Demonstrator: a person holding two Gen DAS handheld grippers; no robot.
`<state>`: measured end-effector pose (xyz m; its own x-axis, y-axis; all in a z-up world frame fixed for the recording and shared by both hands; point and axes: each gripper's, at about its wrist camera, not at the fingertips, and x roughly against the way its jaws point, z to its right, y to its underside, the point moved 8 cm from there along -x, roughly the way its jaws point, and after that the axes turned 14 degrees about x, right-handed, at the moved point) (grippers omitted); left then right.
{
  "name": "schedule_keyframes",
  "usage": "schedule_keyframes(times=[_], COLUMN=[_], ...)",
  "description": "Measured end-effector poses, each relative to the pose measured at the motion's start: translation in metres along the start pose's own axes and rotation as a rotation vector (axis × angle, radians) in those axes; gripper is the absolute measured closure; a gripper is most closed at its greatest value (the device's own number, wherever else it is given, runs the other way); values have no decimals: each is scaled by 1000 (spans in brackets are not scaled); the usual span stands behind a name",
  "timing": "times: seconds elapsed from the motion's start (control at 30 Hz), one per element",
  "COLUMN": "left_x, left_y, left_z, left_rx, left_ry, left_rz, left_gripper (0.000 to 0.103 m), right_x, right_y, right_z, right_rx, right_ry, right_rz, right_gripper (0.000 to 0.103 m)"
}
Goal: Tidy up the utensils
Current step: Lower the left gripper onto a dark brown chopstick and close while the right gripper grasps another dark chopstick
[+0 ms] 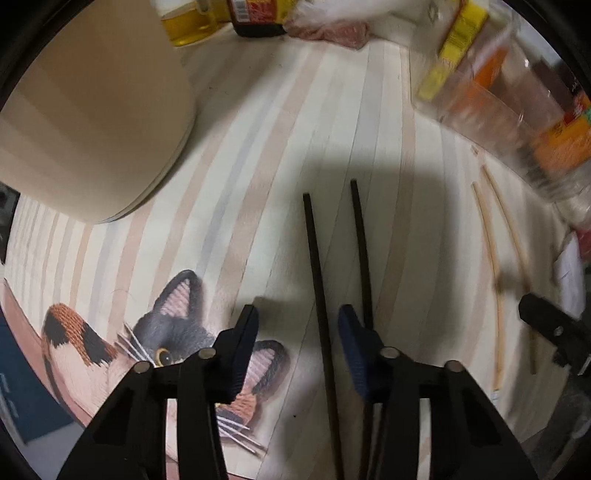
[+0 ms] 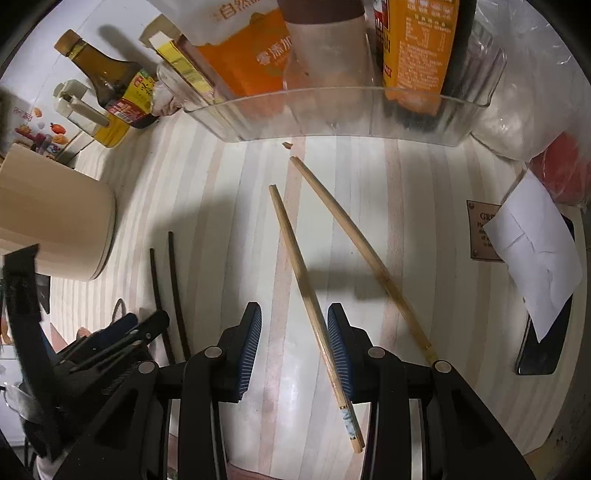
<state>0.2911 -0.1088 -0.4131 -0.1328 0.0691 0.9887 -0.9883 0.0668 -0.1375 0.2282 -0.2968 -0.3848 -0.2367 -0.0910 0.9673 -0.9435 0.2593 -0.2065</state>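
Two black chopsticks (image 1: 319, 291) lie side by side on the striped mat; one runs between the jaws of my open left gripper (image 1: 297, 343), the other passes under its right finger. They also show in the right wrist view (image 2: 162, 295). Two wooden chopsticks (image 2: 295, 254) lie spread in a V; one runs between the jaws of my open right gripper (image 2: 293, 343) close to its right pad, the other (image 2: 364, 247) lies to the right. They show blurred in the left wrist view (image 1: 493, 251). A beige holder cup (image 1: 92, 110) stands at the left.
A clear bin (image 2: 332, 114) with packets and bottles stands at the back. A sauce bottle (image 2: 110, 85) and oil bottle (image 1: 186, 26) stand behind the cup. A white paper (image 2: 535, 243) on a phone lies at the right. A cat picture (image 1: 110, 350) is printed on the mat.
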Motion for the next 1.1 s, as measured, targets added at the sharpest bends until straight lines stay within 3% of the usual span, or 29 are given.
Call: schedule_keyframes(times=[0.03,0.1,0.33,0.5,0.7,0.77,0.9,0.93,1.1], left_x=[1,4,12,19,23,25,26,22,22], left_y=[1,1,4,16,19,21,26,14,26], left_z=[3,2,-58,-109,-126,-129,-131,-140,-135], left_rx=[-14,-10,128,215,264,269,284,284,258], left_ry=[2,1,-10,-33,-6,0,27,36,38], left_rz=[9,10,10,3,-10,-10,-34,-44,-52], left_gripper=[72,99,99,99,99,99,99,99,99], right_x=[-1,-3,-10,-28,-63,-68,-74,-74,-76], right_y=[-1,-3,-13,-23,-18,-11,3,6,38], right_z=[-1,-4,-42,-96,-135,-142,-137,-135,-118], right_rx=[3,9,78,172,318,405,482,483,521], right_ry=[4,6,-37,-87,-6,59,134,130,98], right_rz=[-3,-6,-22,-46,-130,-139,-158,-167,-243], right_gripper=[63,63,63,63,63,68,94,95,96])
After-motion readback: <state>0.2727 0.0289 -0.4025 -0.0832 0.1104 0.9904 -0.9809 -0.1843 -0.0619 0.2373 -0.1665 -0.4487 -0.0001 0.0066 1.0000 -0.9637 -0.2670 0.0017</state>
